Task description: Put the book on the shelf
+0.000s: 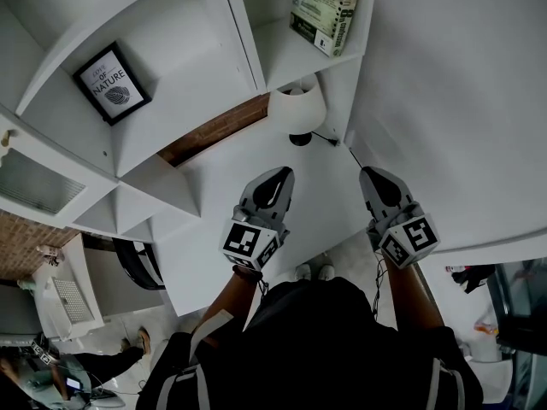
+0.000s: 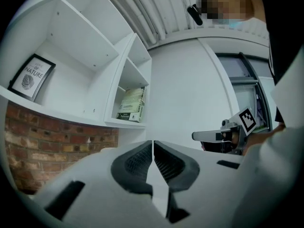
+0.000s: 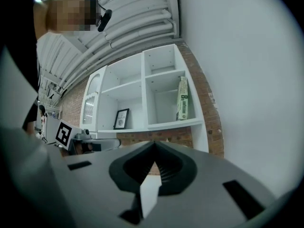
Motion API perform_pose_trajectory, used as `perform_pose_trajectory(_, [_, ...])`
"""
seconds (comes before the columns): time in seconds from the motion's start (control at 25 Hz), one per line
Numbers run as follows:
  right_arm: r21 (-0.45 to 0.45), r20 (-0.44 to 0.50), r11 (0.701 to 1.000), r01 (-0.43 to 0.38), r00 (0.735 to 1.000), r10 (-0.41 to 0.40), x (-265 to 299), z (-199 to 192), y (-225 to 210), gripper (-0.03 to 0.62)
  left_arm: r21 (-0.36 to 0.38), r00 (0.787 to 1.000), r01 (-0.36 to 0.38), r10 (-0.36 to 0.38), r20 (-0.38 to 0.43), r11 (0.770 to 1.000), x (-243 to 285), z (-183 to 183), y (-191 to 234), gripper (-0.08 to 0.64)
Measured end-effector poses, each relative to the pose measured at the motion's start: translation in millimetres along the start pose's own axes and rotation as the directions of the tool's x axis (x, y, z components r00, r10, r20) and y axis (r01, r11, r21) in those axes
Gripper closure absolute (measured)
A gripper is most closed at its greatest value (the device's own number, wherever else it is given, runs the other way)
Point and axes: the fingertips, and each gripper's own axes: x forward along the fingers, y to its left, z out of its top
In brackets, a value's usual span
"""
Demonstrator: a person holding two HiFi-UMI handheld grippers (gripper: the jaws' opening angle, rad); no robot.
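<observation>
- The book [image 1: 329, 7] is already sitting in its cubby on the shelf [image 1: 291, 54], upper right of the head view. It's standing on edge close to the cubby's side wall, so I'd say the placing part is basically done.
- The left gripper [image 1: 275, 176] is hanging at centre frame, jaws pressed together with nothing between them.
- The right gripper [image 1: 378, 179] is doing the same just right of centre: jaws closed, empty, well apart from the book.
- Both are pointing toward the shelf over the white top [image 1: 205, 203], so all that's remaining is backing off cleanly. Pull straight away, no sweeping sideways.
- Watch the lamp [image 1: 297, 109] sitting at upper centre, just beyond the tips. At least I think it's a lamp, only a shade and a dark base are showing.
- The framed print [image 1: 113, 84] at upper left is far off, so no worry there.
- If the book is leaning at all, it's slight, and I wouldn't be going back in to nudge it.
</observation>
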Motion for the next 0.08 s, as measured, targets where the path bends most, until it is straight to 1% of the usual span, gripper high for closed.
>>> perform_pose_trajectory(0.08, [0.021,-0.013,1.000,0.007,1.000,-0.006,-3.5,-9.3,0.3,0.563,-0.001,1.000,-0.002,0.002,0.003,1.000,-3.1,-5.8,2.4,0.531])
